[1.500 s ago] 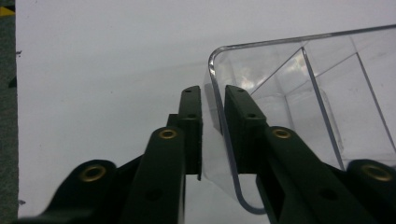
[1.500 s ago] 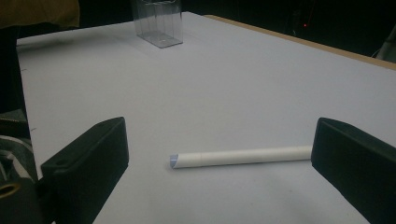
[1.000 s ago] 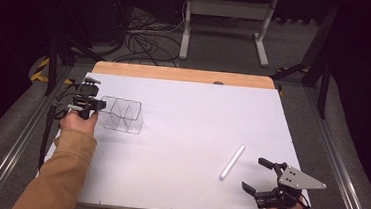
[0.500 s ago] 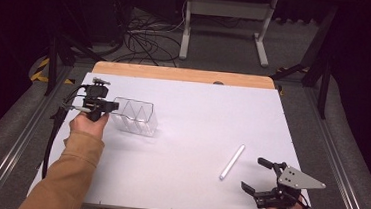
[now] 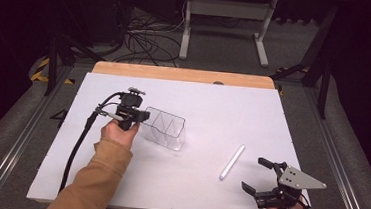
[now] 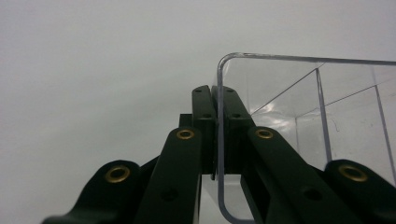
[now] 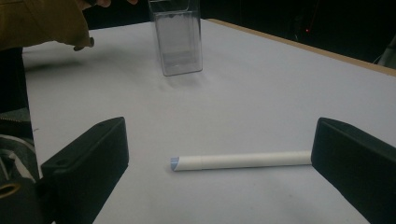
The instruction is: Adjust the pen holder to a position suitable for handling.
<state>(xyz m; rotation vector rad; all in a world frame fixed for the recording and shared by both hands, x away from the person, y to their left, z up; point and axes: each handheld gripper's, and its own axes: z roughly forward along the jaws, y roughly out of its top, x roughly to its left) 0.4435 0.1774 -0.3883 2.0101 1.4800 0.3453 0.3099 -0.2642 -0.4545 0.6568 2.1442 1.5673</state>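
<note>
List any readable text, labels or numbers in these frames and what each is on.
None can be read.
The white tube: plain, with a pale blue end and no print that shows.
The clear box: only clear walls and dividers, no label.
The left gripper and the right gripper: black jaws and brass rivets, no marking to be made out.
The white table top: blank.

I see a clear plastic box (image 5: 165, 128) with inner dividers, upright and open-topped, at about 10 o'clock from table centre. Its left end wall is pinched between black jaws. A white tube (image 5: 232, 161) lies flat at 4 o'clock, well apart.
</note>
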